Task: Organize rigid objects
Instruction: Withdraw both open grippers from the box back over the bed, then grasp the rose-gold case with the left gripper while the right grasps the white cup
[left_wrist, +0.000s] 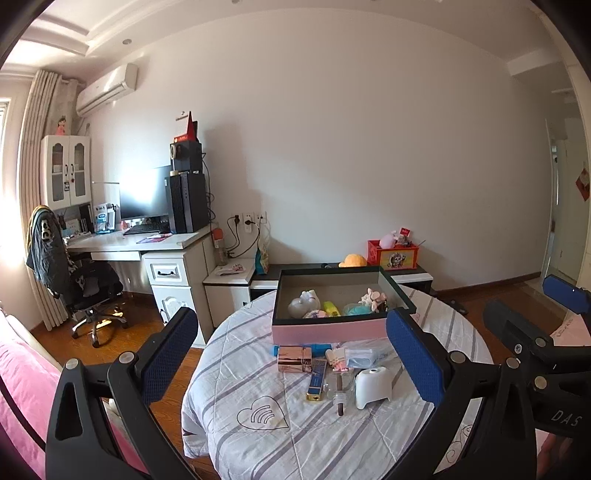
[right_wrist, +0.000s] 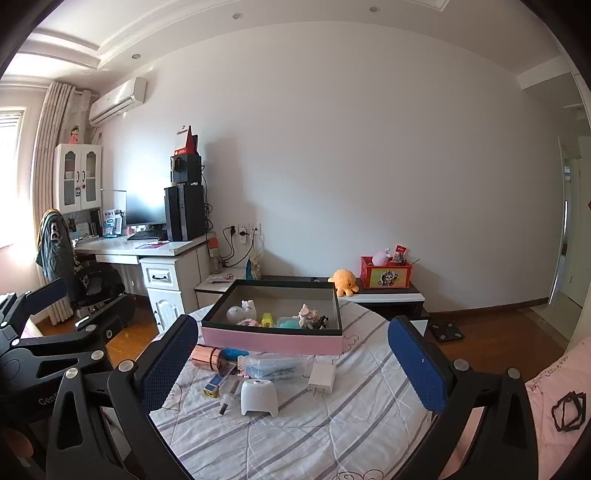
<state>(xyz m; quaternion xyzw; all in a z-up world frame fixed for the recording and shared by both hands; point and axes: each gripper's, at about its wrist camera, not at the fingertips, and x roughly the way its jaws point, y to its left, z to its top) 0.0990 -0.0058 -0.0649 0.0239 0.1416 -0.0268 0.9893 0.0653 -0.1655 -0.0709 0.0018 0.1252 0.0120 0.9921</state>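
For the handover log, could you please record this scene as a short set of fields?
surface: round table with striped cloth
container: pink box, open, already holding small toys
loose items: white dome-shaped gadget, white charger, rose-gold case, clear bag, gold-capped blue tube
left gripper: open, empty
right gripper: open, empty

Box (right_wrist: 271, 341) on table (right_wrist: 332, 424); charger (right_wrist: 322, 376) before box.

Bright daylight glare from the window (right_wrist: 11, 136) at left; fisheye-bent edges, dark corners.
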